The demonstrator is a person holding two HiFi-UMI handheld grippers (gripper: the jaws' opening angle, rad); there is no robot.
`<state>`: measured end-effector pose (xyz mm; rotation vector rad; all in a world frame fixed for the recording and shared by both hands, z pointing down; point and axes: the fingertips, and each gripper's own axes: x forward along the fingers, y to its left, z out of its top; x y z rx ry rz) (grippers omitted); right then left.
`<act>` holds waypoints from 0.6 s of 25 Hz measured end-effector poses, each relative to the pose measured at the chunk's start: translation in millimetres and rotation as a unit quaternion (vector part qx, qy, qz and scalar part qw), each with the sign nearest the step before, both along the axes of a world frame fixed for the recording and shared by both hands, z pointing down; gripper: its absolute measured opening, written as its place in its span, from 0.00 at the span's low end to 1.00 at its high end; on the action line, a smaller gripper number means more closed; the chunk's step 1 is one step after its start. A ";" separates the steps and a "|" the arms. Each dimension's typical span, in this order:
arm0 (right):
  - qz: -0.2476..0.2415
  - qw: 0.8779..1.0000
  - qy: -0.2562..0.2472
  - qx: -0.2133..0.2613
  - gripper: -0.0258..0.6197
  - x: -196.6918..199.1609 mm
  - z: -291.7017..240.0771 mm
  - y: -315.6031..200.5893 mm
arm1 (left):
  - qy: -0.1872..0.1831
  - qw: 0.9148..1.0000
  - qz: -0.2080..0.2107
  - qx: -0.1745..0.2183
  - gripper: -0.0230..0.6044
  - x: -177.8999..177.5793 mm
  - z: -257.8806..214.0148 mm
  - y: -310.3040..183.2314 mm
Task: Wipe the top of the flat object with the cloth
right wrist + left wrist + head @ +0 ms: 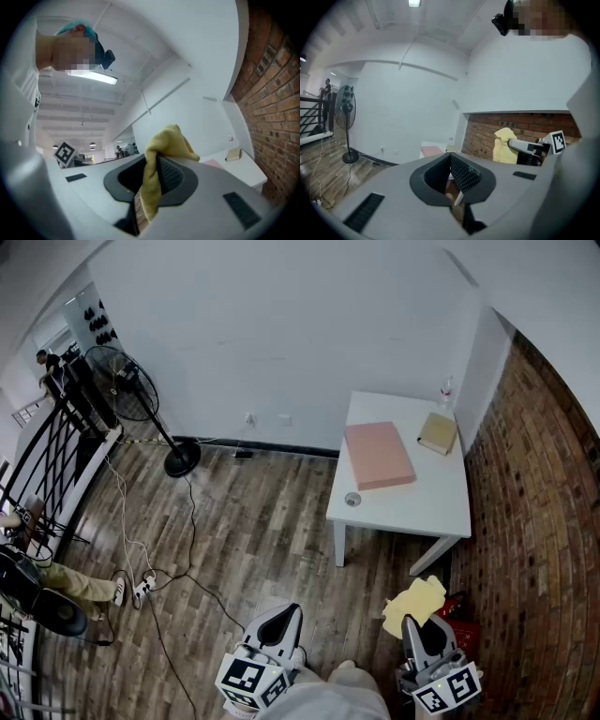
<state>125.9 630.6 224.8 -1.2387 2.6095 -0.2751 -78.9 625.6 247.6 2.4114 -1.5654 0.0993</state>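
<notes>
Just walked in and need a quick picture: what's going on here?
A person stands back from the white table, a gripper in each hand. The right gripper is shut on a yellow cloth; the left gripper is shut and empty. The flat pink object lies on the table, with neither gripper near it yet.
</notes>
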 end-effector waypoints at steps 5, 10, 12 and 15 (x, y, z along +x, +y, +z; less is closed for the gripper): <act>0.008 1.000 0.017 -0.004 0.14 -2.3 -1.6 -3.0 | -0.015 1.000 -0.003 0.005 0.07 -3.3 -6.3 3.8; -0.013 1.000 -0.001 -0.018 0.14 -6.1 4.1 -7.4 | -0.016 1.000 -0.012 0.010 0.07 -0.5 -7.8 4.4; -0.015 1.000 -0.002 -0.016 0.14 -1.5 2.9 -7.7 | -0.017 1.000 -0.009 0.007 0.07 6.6 -6.9 3.5; -0.023 1.000 0.008 -0.018 0.14 8.5 6.1 -5.8 | -0.027 1.000 -0.002 0.008 0.07 20.4 -7.1 2.8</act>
